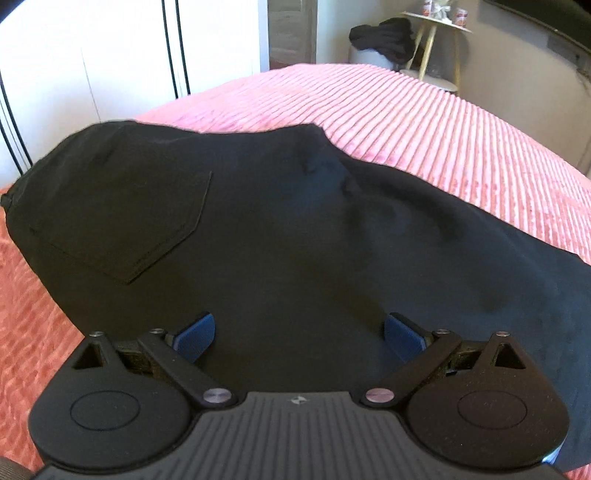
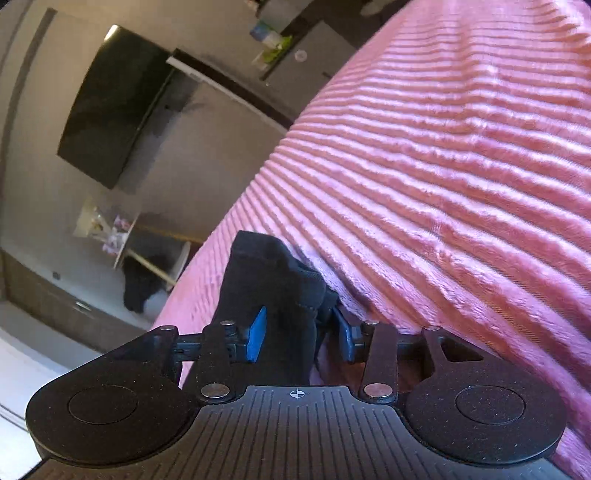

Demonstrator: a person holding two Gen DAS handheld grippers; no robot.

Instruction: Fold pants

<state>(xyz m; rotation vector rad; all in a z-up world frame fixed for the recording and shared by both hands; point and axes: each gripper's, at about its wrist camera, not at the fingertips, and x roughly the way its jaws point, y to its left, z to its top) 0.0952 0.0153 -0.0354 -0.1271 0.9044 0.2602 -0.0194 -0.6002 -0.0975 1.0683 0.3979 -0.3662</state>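
1. Pink ribbed bedspread (image 1: 424,122) covers the bed in both views, and its ridges run across the whole surface
2. Behind the bed, in the left wrist view, a white wardrobe (image 1: 110,55) with thin black lines stands on the left, and a small round side table (image 1: 437,22) with light legs stands on the right
3. A dark pile of cloth (image 1: 384,37) lies just beside this table
4. In the right wrist view a black television (image 2: 110,103) hangs on the grey wall, well apart from the bed
5. The black pants (image 1: 277,229) lie spread on the bedspread and fill most of the left wrist view; a back pocket (image 1: 125,221) with visible stitching shows on the left part
6. On the right side the fabric of the pants has some soft wrinkles
7. The left gripper (image 1: 299,336) hangs over the pants with its two blue pads (image 1: 195,338) wide apart, and nothing is between them
8. If the pads touch the cloth under them, I cannot tell
9. The right gripper (image 2: 299,332) has its jaws pressed together on a bunched end of the black pants (image 2: 269,288)
10. This bunch of fabric stands up between the blue pads (image 2: 256,332) and rises above the bedspread, which lies near behind it
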